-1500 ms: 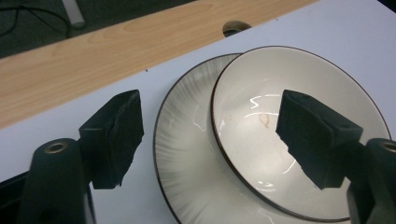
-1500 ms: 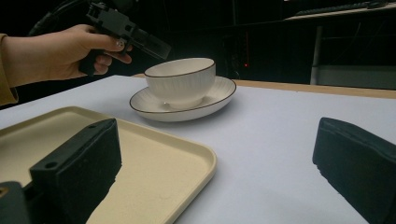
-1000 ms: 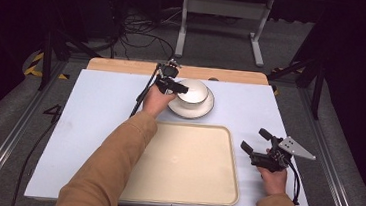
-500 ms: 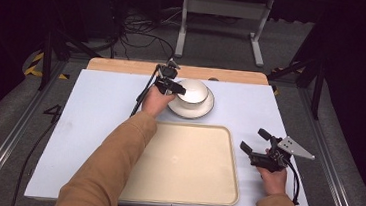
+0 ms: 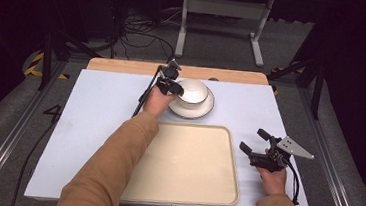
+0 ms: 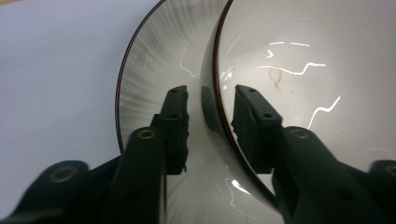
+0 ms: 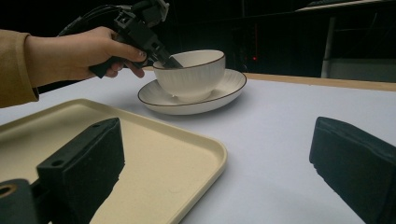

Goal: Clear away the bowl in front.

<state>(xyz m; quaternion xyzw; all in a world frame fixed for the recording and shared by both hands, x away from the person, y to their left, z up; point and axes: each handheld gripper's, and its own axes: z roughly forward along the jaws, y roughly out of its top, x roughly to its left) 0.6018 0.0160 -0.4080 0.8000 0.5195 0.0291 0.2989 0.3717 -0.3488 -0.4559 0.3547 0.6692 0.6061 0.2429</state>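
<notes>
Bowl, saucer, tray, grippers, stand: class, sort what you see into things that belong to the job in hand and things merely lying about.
In the job:
- bowl, its rim between the fingers of the left gripper, which have just been closing on it
- saucer under the bowl

Lying about:
- tray
- right gripper, open, beside the tray
- metal stand beyond the table
- cables on the floor

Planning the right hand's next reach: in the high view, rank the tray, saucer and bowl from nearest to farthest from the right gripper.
1. Tray: just left of the right gripper, its edge beside the jaws.
2. Saucer: farther back and to the left, on the table.
3. Bowl: on the saucer, its rim between the left gripper jaws, which have just been closing.
</notes>
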